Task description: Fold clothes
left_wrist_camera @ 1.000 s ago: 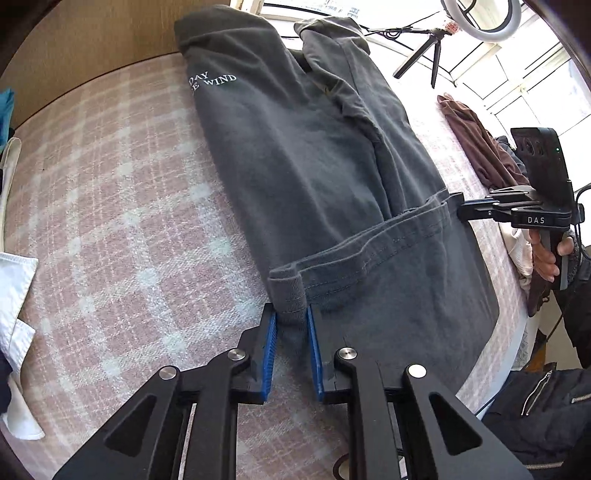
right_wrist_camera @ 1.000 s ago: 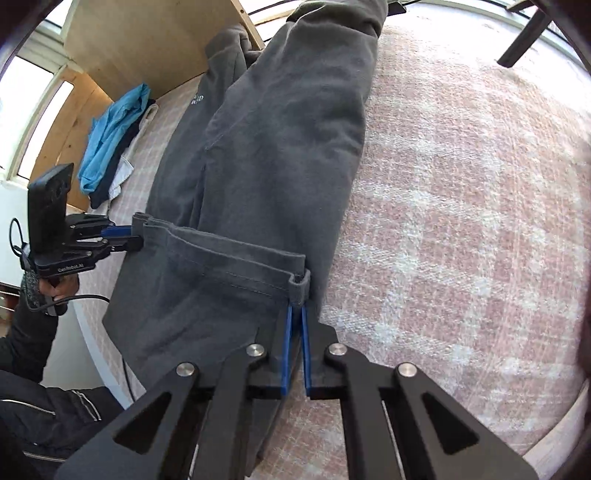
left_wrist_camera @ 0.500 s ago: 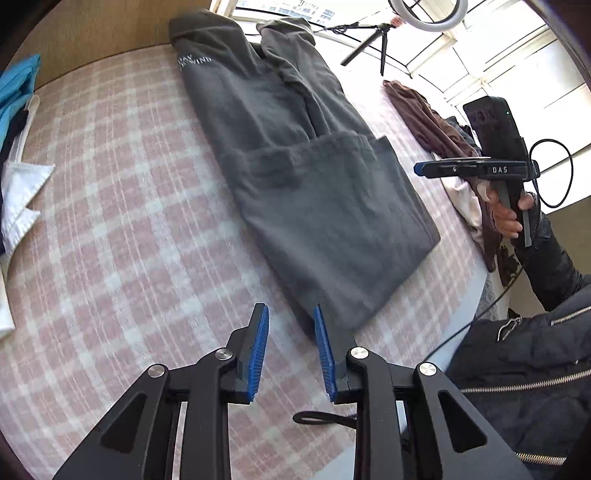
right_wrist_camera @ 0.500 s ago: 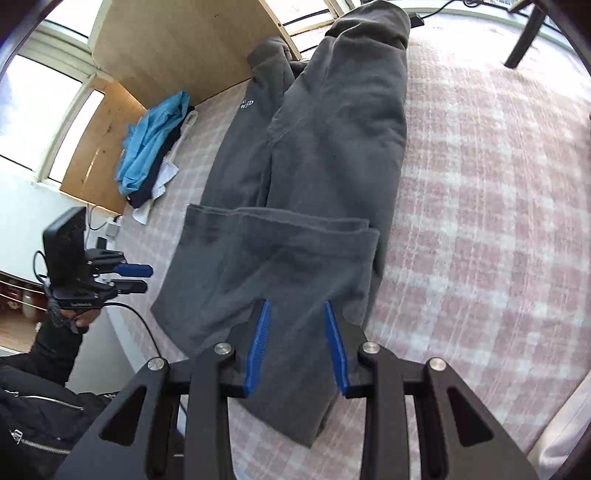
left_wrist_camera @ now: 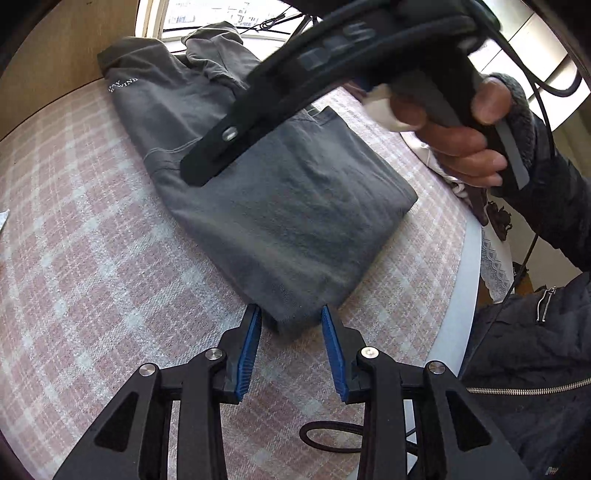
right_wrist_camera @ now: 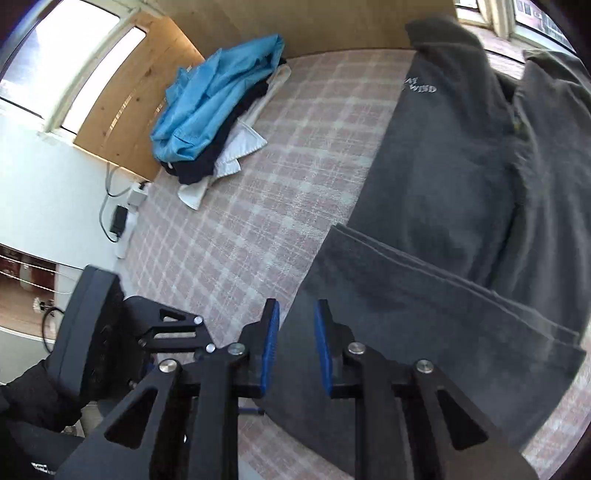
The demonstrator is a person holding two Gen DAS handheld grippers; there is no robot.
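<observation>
A dark grey shirt (left_wrist_camera: pixel 280 206) with white lettering lies on the pink plaid bed cover (left_wrist_camera: pixel 81 258), its bottom part folded up over the body. My left gripper (left_wrist_camera: pixel 291 332) is open, its blue pads on either side of the fold's near corner. My right gripper (right_wrist_camera: pixel 294 339) is open and empty just above the fold's left edge; the shirt (right_wrist_camera: pixel 461 221) fills the right of that view. The right gripper's body also crosses the top of the left wrist view (left_wrist_camera: pixel 332 74), held in a hand over the shirt.
A pile of blue, navy and white clothes (right_wrist_camera: pixel 218 110) lies at the far left by the wooden headboard (right_wrist_camera: pixel 332 26). The bed's white edge (left_wrist_camera: pixel 465 295) runs at right, with a black cable (left_wrist_camera: pixel 328 439) near it. The person's dark jacket (left_wrist_camera: pixel 535 369) is at right.
Both grippers let go of the shirt hem after laying it over the body, then opened. The left moved to the fold's near corner; the right swung across over the shirt's left side.
</observation>
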